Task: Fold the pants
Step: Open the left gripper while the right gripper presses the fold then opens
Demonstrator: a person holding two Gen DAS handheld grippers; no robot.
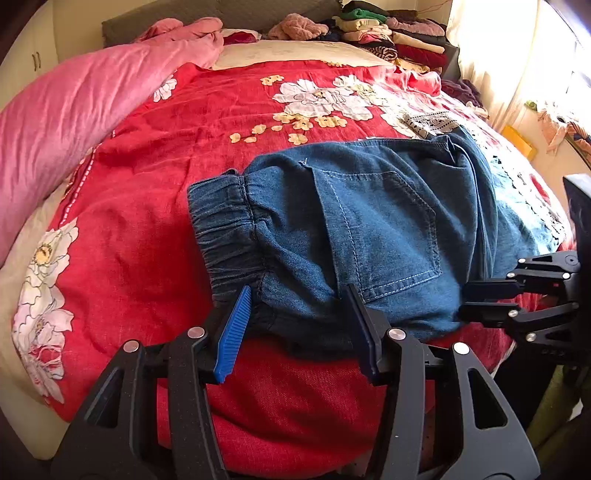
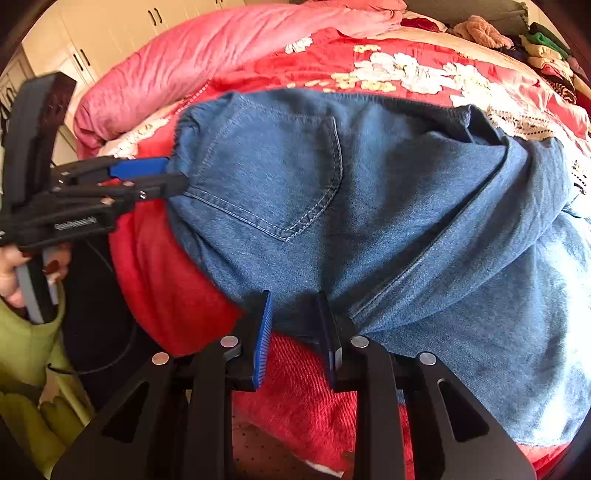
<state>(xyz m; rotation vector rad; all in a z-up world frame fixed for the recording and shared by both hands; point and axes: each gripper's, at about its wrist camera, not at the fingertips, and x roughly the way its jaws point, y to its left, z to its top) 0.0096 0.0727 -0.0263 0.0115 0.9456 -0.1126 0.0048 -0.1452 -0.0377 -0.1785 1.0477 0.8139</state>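
Observation:
Blue denim pants (image 1: 369,229) lie on the red flowered bedspread (image 1: 207,122), elastic waistband (image 1: 221,229) to the left, back pocket up. They also fill the right wrist view (image 2: 369,206). My left gripper (image 1: 299,295) is open, its fingers straddling the pants' near edge by the waistband; it shows from the side in the right wrist view (image 2: 173,175). My right gripper (image 2: 295,299) is open, its fingers either side of the pants' near edge at the crotch seam. It shows at the right of the left wrist view (image 1: 465,297).
A pink quilt (image 1: 74,122) is bunched along the bed's far left. Stacks of folded clothes (image 1: 391,33) stand at the head of the bed. White lace cloth (image 1: 432,123) lies beyond the pants. White cabinets (image 2: 110,26) stand behind.

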